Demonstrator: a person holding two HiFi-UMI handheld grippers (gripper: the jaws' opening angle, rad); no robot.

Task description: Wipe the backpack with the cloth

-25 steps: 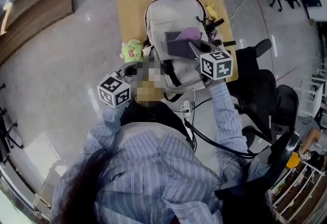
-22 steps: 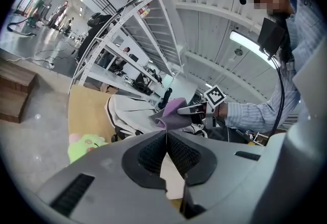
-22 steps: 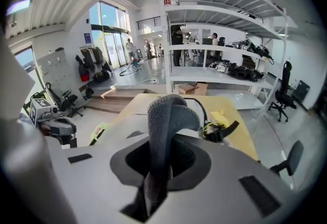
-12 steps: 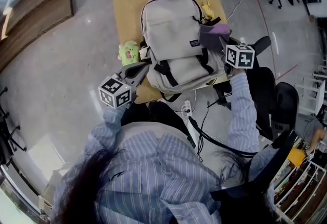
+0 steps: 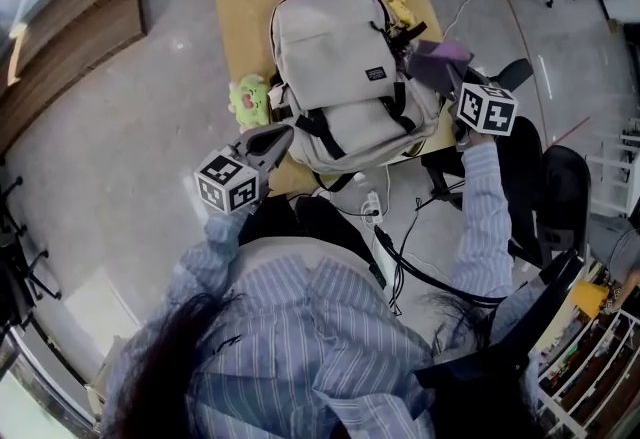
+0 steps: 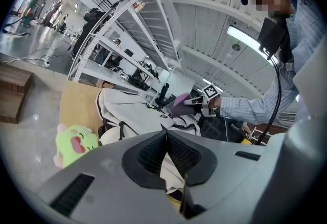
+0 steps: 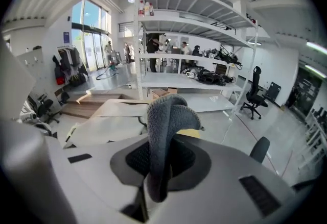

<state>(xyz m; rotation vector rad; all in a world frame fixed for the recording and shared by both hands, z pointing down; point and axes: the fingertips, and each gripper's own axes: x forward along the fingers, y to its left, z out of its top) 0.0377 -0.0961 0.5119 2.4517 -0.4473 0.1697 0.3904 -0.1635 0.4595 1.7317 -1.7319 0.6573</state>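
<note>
On my left, the left gripper (image 5: 275, 137) hovers off the near left corner of the bench (image 5: 240, 27), and in its own view (image 6: 166, 139) I see the fingers (image 6: 148, 154) pressed together with nothing between them. Just beyond its tip a green plush toy (image 5: 250, 99) lies on the bench, against the left side of the backpack (image 5: 335, 57); the left gripper view shows it low on the left (image 6: 76, 142). The pale grey backpack lies flat on its back in the middle of the bench, front pocket up, dark straps crossing its lower half. A small yellow toy (image 5: 402, 12) sits at its upper right corner. Further right, the cloth (image 5: 435, 62), grey and purple, is just beside the backpack's right edge; I cannot tell whether it touches the fabric. The right gripper (image 5: 455, 77) holds it: in the right gripper view its fingers (image 7: 186, 159) are clamped on the folded cloth (image 7: 163, 131), which stands up between them, with the backpack (image 7: 110, 126) lying beyond to the left.
</note>
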